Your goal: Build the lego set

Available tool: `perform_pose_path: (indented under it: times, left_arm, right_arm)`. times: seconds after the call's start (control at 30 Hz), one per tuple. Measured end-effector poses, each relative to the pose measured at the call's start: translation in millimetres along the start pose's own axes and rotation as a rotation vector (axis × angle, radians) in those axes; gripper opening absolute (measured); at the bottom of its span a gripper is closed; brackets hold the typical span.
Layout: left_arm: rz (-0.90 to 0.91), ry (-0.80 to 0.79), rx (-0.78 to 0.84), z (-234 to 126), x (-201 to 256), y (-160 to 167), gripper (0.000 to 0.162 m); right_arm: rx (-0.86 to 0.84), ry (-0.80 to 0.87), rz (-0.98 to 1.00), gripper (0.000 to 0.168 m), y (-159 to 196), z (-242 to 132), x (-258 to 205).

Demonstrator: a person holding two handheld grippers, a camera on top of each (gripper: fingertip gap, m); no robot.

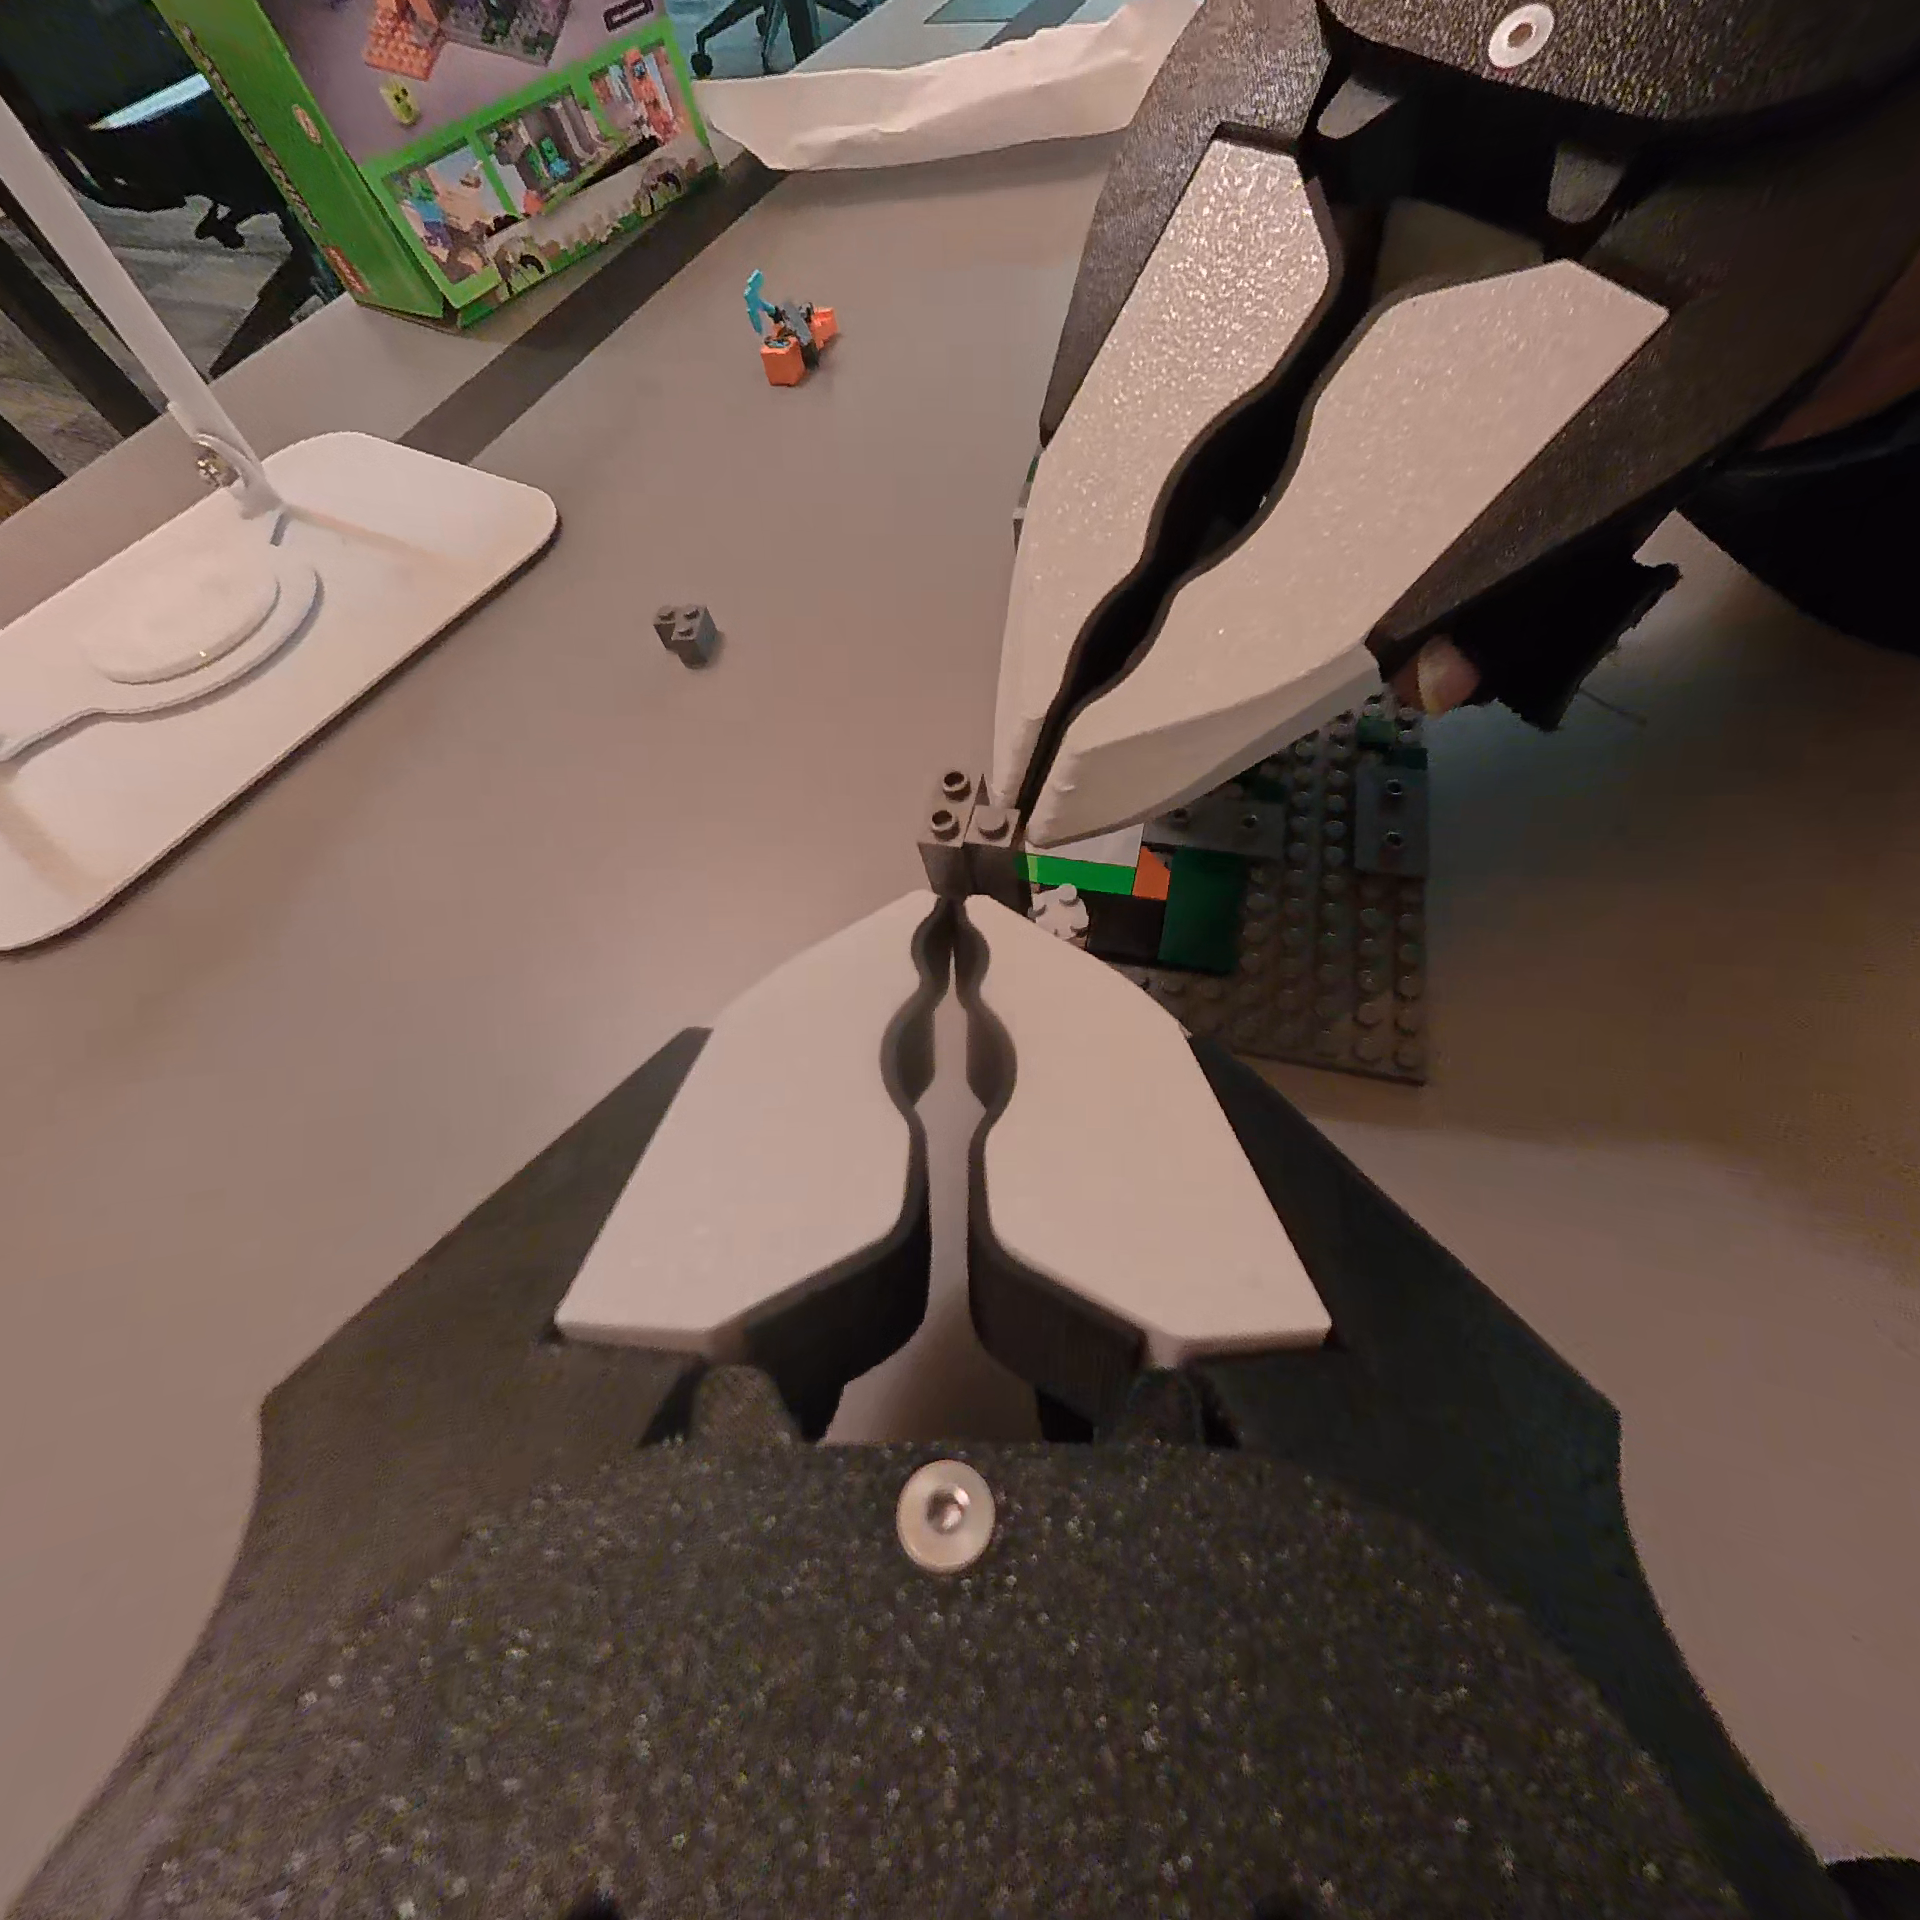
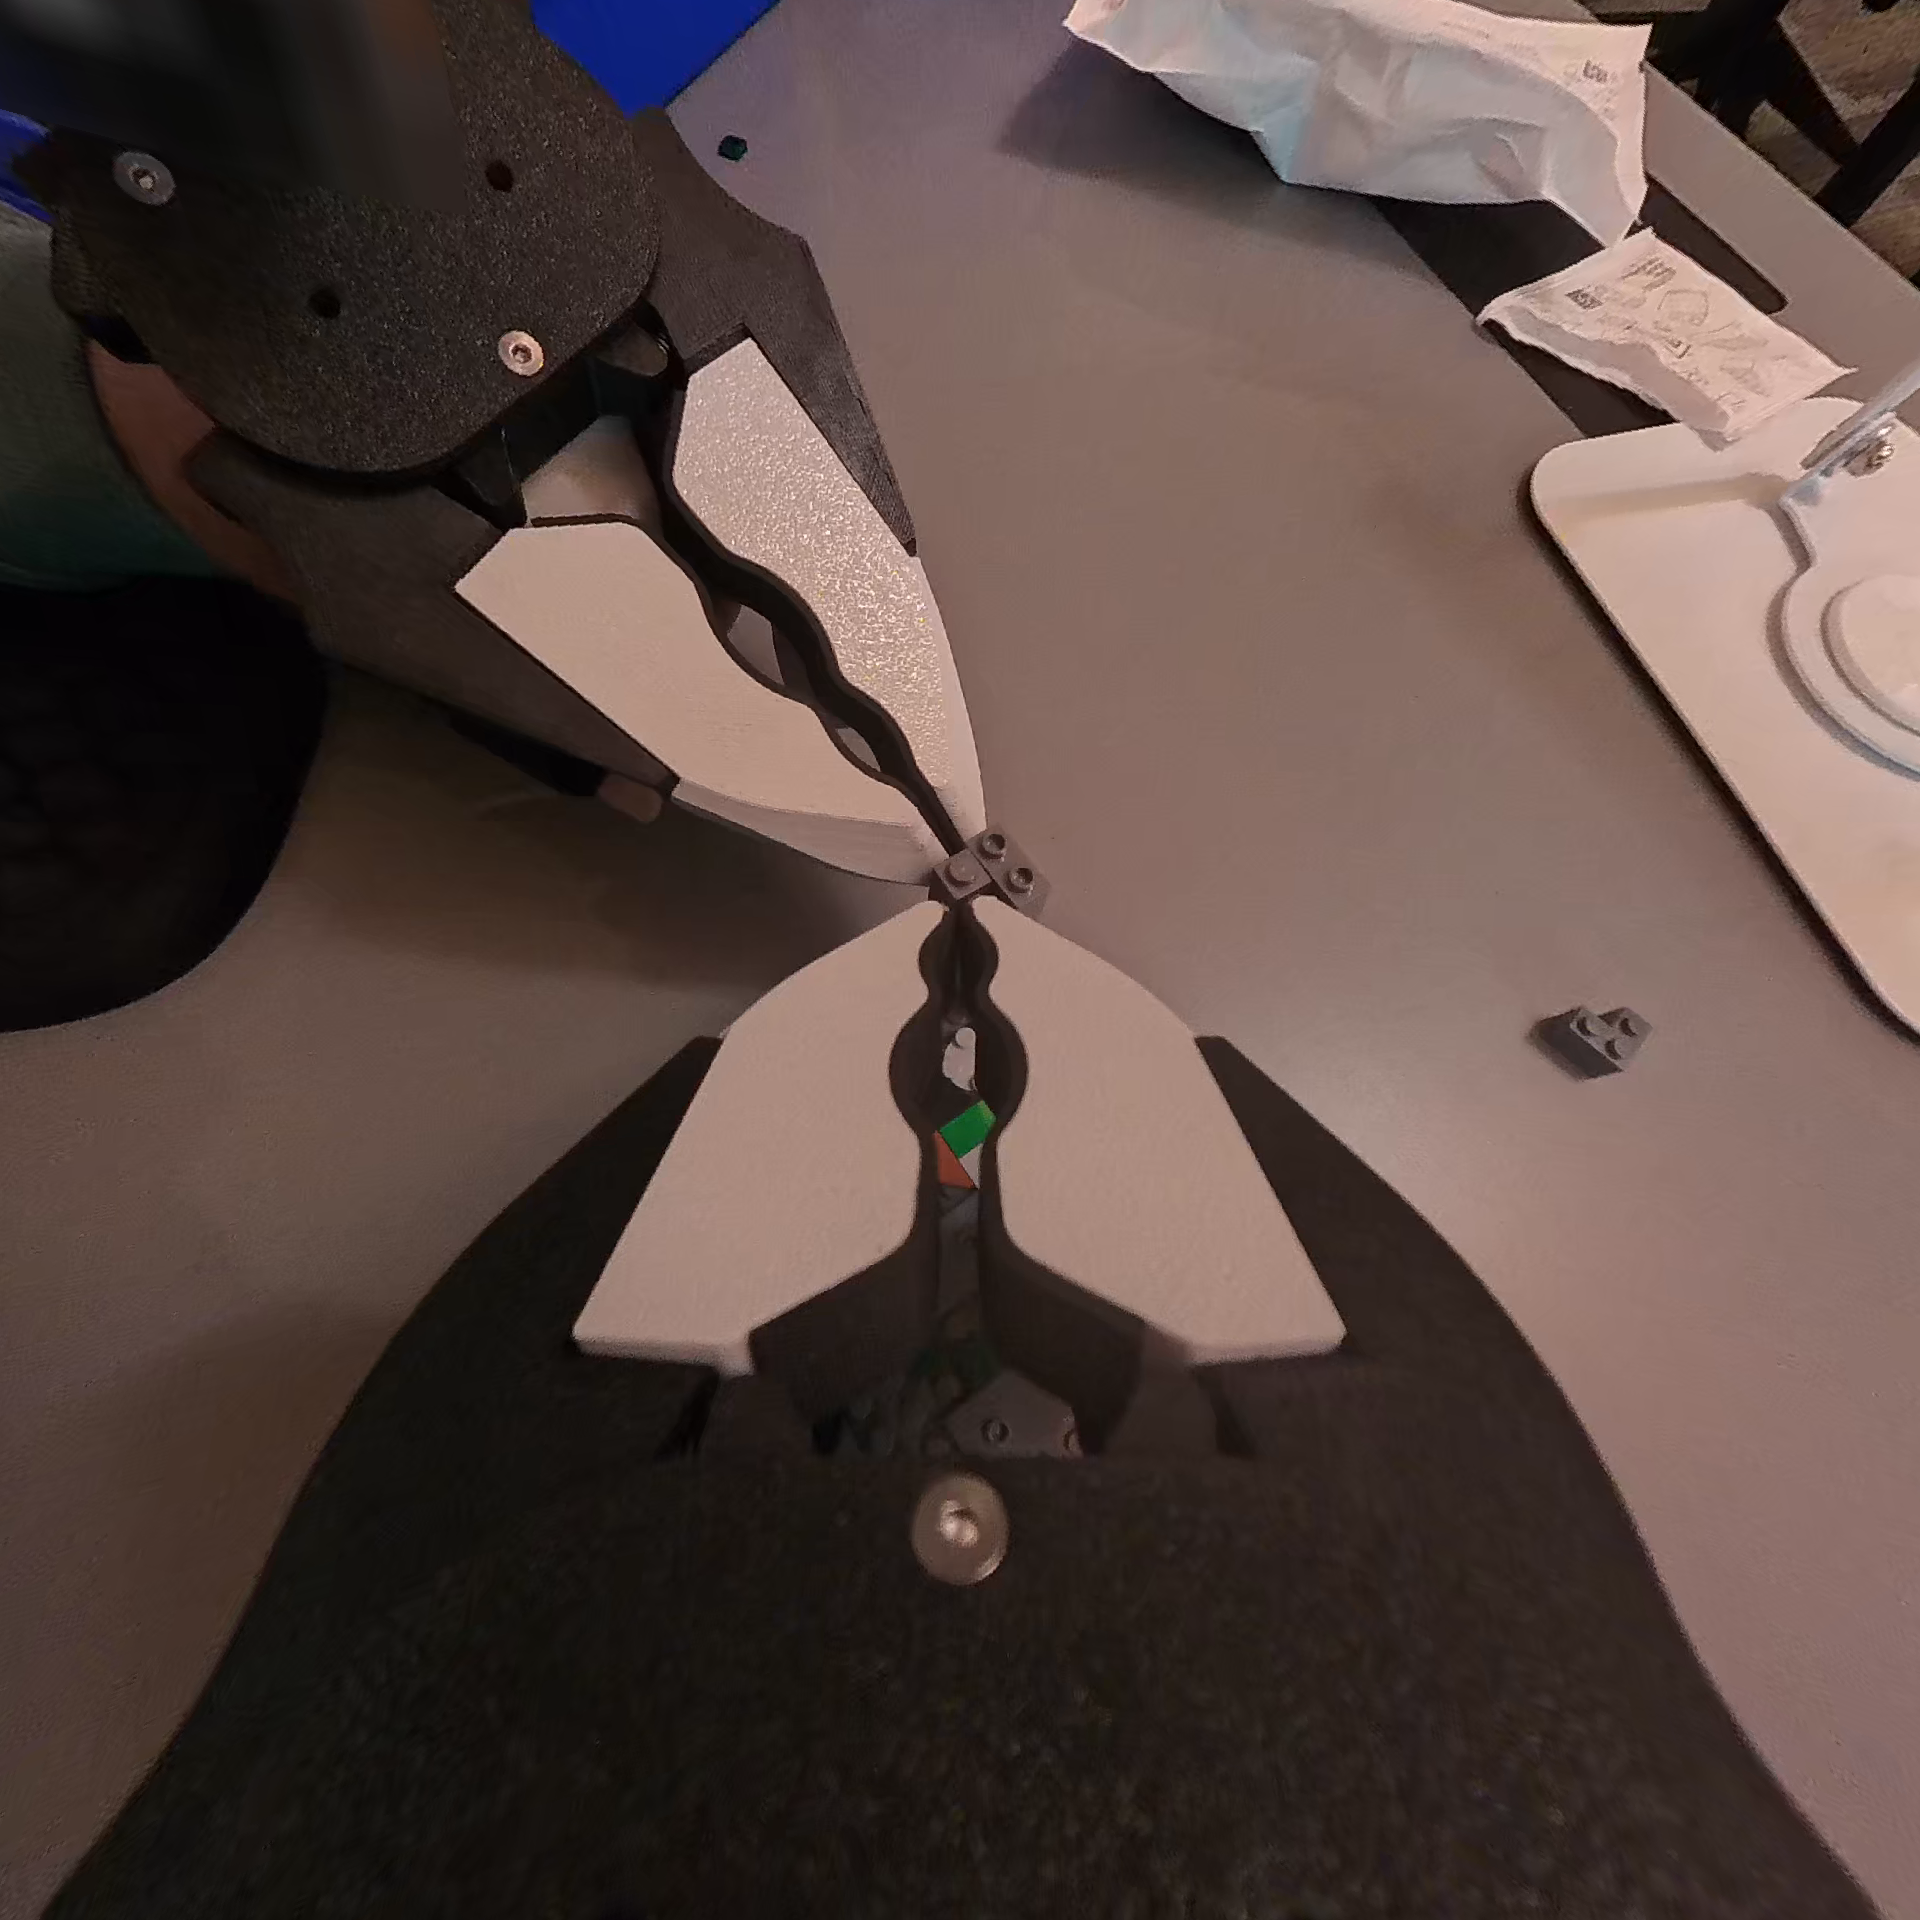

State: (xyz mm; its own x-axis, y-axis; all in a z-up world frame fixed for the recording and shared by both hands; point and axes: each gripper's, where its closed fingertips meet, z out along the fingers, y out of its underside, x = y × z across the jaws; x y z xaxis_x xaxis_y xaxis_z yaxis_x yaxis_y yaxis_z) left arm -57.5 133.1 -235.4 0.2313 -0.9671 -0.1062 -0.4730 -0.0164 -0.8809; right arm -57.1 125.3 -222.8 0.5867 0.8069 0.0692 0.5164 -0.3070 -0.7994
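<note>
Two small dark grey bricks meet side by side in the air between the two grippers' tips. My left gripper [image 1: 951, 906] is shut on one grey brick [image 1: 948, 836]. My right gripper [image 2: 961, 912] is shut on the other grey brick [image 2: 964, 875]; it reaches in from the upper right in the left wrist view [image 1: 1023, 821]. The left gripper shows at upper left in the right wrist view [image 2: 956, 847]. Just behind the bricks lies the grey baseplate [image 1: 1340, 987] with a low green, black and orange build [image 1: 1195, 899]. Part of that build shows through my right gripper's finger gap [image 2: 961, 1132].
A loose grey brick [image 1: 686, 632] [image 2: 1595, 1039] lies on the table. A small orange and blue figure [image 1: 795, 332] stands farther back near the green set box [image 1: 468, 156]. A white lamp base [image 1: 208, 644] [image 2: 1714, 623] and crumpled white paper bags [image 2: 1403, 104] sit around. Less than 4 cm separates the two grippers' tips.
</note>
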Motion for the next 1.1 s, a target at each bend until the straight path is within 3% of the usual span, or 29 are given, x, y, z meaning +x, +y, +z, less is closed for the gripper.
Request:
perform_pose_path:
  times: [1.1]
  left_arm:
    - [-0.002, 0.017, 0.013, -4.5, -3.0, 2.9, 0.000]
  right_arm:
    - [0.040, 0.011, -0.052, 0.000, -3.8, -3.0, 0.9]
